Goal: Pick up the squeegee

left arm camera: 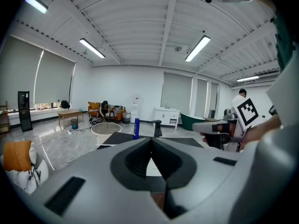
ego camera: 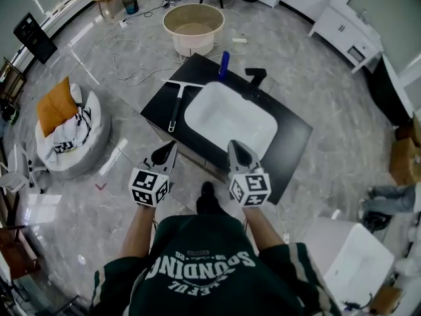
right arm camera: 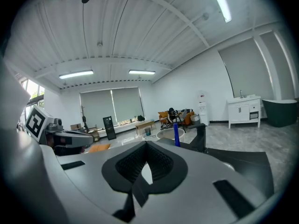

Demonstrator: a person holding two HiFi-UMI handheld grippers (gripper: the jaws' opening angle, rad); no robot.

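The squeegee point(ego camera: 177, 103) lies flat on the left part of a black countertop point(ego camera: 293, 137). Its pale blade is at the far end and its dark handle points toward me. My left gripper point(ego camera: 172, 146) hovers short of the counter's near edge, below the handle's end, with its jaws together and nothing in them. My right gripper point(ego camera: 234, 145) is beside it over the near rim of the white sink basin point(ego camera: 230, 117), also shut and empty. Both gripper views look level across the counter; the left gripper point(left arm camera: 150, 139) and the right gripper point(right arm camera: 146, 143) hide the squeegee there.
A blue bottle point(ego camera: 224, 64) and a black faucet point(ego camera: 255, 79) stand at the counter's far edge. A round beige tub point(ego camera: 193, 27) sits on the floor beyond. A beanbag with an orange cushion point(ego camera: 66, 127) lies to the left. A white cabinet point(ego camera: 352, 259) is at the right.
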